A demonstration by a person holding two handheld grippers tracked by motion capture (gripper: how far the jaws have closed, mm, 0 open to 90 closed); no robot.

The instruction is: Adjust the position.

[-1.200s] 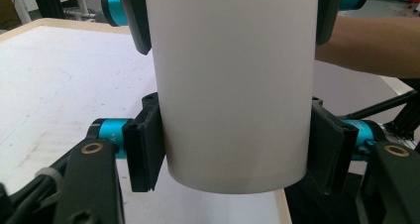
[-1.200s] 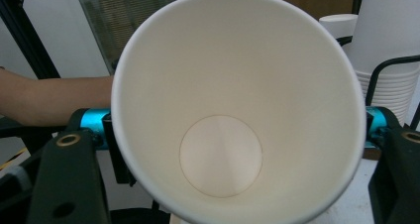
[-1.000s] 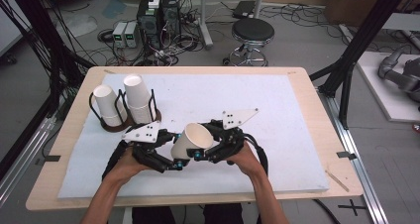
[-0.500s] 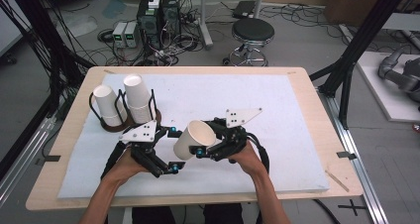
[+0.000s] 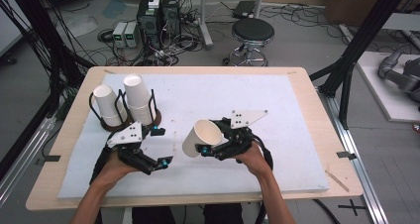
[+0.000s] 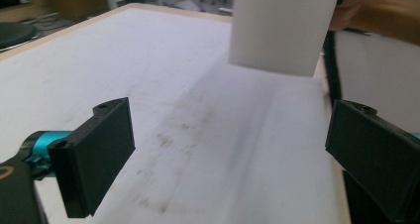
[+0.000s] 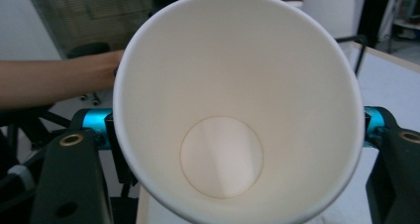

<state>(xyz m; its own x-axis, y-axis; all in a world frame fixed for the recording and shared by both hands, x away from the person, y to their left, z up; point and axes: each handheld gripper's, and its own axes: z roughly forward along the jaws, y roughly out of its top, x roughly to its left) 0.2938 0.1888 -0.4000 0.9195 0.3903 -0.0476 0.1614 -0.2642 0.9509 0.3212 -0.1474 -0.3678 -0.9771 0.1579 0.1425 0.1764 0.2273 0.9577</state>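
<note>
A white paper cup [image 5: 200,137] hangs tilted above the white mat, and my right gripper [image 5: 210,143] is shut on it near its rim. In the right gripper view the cup's empty inside [image 7: 237,110] faces the camera, with a black jaw at each side. My left gripper [image 5: 161,145] stands open to the cup's left, a short gap away, with nothing between its fingers [image 6: 99,154]. The left gripper view shows the cup's wall [image 6: 282,26] ahead and above the mat.
A dark wire cup rack [image 5: 148,120] at the mat's left rear holds two more white cups [image 5: 138,97]. The white mat [image 5: 208,92] covers most of the wooden table [image 5: 317,115]. A stool, cables and electronics stand on the floor beyond.
The left gripper has drawn back to the left, away from the cup. The right gripper has carried the cup slightly right and up, tilting it.
</note>
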